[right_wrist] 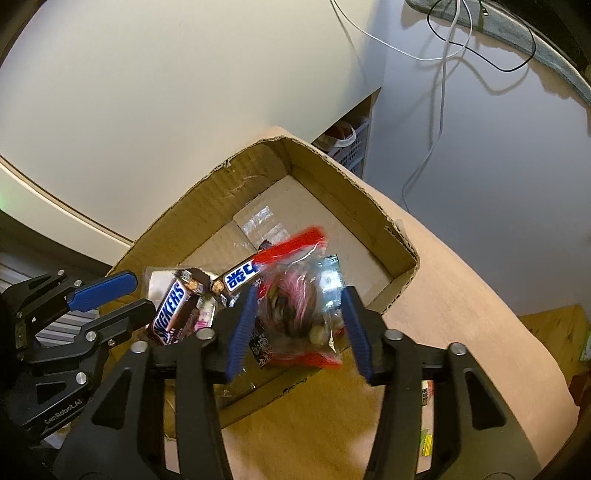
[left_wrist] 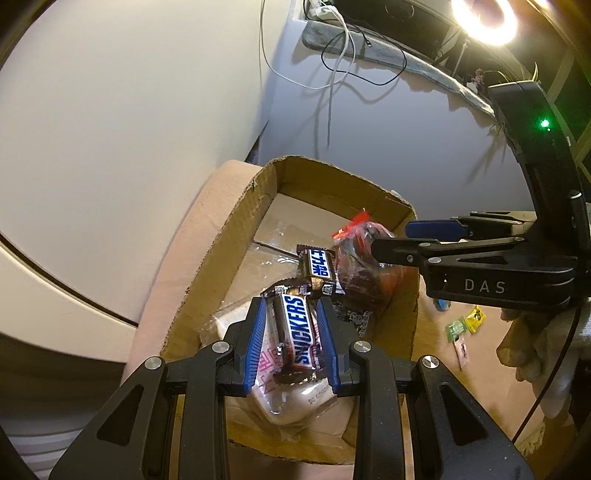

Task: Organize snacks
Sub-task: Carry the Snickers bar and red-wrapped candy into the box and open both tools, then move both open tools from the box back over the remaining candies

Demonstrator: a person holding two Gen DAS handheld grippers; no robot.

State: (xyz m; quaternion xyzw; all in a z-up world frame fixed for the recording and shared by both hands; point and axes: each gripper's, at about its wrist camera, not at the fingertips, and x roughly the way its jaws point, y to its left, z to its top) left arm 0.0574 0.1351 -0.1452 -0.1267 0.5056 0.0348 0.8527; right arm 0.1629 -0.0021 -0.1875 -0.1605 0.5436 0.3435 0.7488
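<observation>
An open cardboard box (left_wrist: 236, 236) (right_wrist: 207, 184) stands on a pink cloth. My left gripper (left_wrist: 291, 325) is over the box, with a Snickers bar (left_wrist: 297, 332) (right_wrist: 173, 310) between its fingers; the pads look slightly apart from the wrapper. A second Snickers bar (left_wrist: 319, 267) (right_wrist: 240, 277) lies in the box. My right gripper (right_wrist: 299, 317) (left_wrist: 391, 236) is open over the box's right side. A clear red-edged snack bag (right_wrist: 299, 295) (left_wrist: 364, 258), blurred, is between its fingers without touching them. A white wrapped snack (left_wrist: 288, 402) lies under the left gripper.
Small green and yellow packets (left_wrist: 465, 325) lie on the cloth right of the box. Cables (left_wrist: 332, 66) hang down the wall behind. A bright lamp (left_wrist: 487, 18) shines at top right. A white basket (right_wrist: 354, 144) sits behind the box.
</observation>
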